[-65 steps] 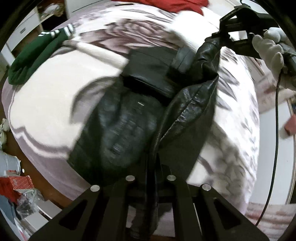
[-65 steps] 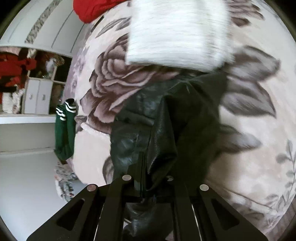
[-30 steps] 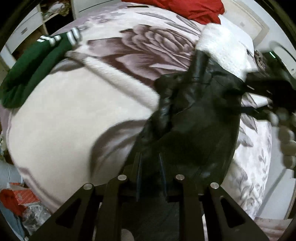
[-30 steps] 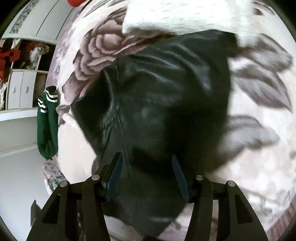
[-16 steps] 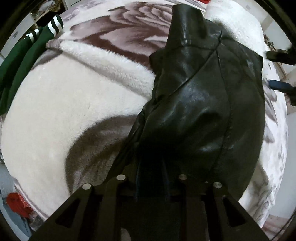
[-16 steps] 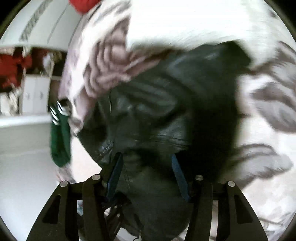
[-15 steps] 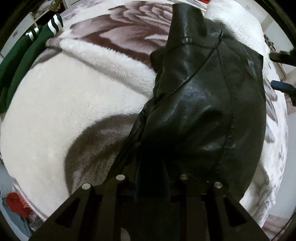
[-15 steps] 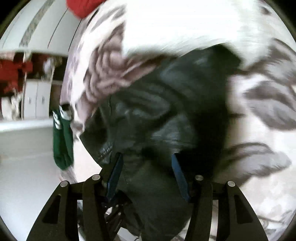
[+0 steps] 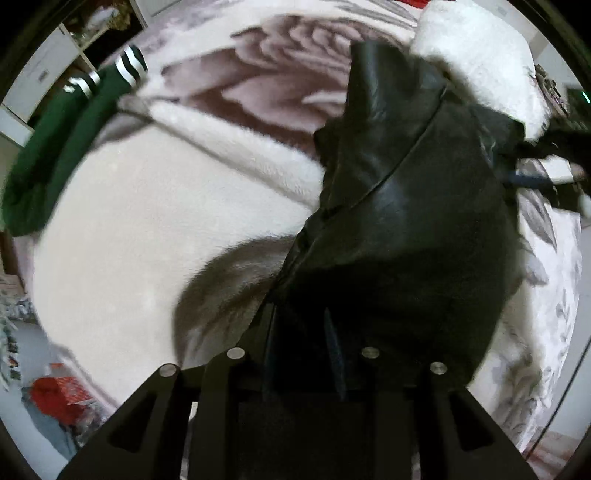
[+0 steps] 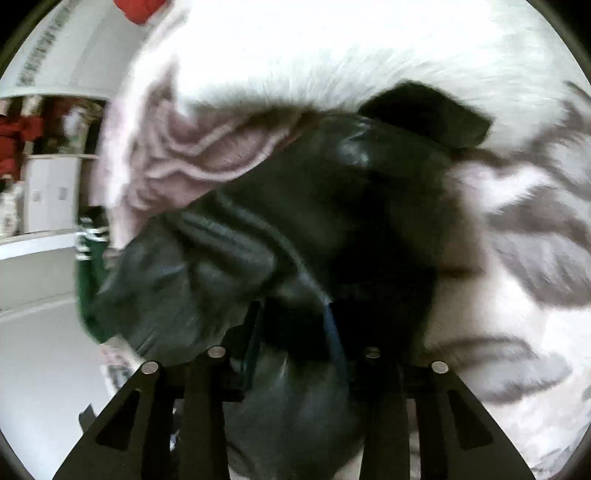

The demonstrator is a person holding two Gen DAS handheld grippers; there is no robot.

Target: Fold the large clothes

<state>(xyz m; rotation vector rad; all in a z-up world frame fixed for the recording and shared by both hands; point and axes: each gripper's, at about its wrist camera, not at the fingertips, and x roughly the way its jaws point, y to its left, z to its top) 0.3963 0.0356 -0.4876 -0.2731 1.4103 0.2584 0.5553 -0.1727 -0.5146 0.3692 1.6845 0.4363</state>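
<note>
1. Beneath both cameras I see a bed with a plush floral blanket (image 9: 155, 206), white pile with big mauve-grey rose and leaf prints.
2. On it lies the black leather jacket (image 9: 406, 206), bunched and glossy, a raised seam running diagonally across it; its upper end reaches a white fluffy pillow (image 9: 480, 59).
3. My left claw (image 9: 299, 347) sits at the jacket's near hem, its fingers a narrow gap apart with leather between them; I cannot tell if they truly pinch it.
4. My right claw (image 10: 295, 339) is at the jacket's other side, blue-padded fingers (image 10: 334, 343) with folds of leather heaped between and over them; the frame is blurred, so I cannot tell whether they grip.
5. From the left wrist camera, the right claw appears as a dark blur at the jacket's far right edge.
6. Off to the left, at the bed's edge, lies a green garment with white-striped cuffs (image 9: 70, 136), well apart from the jacket.
7. Something red (image 10: 138, 9) shows past the pillow.
</note>
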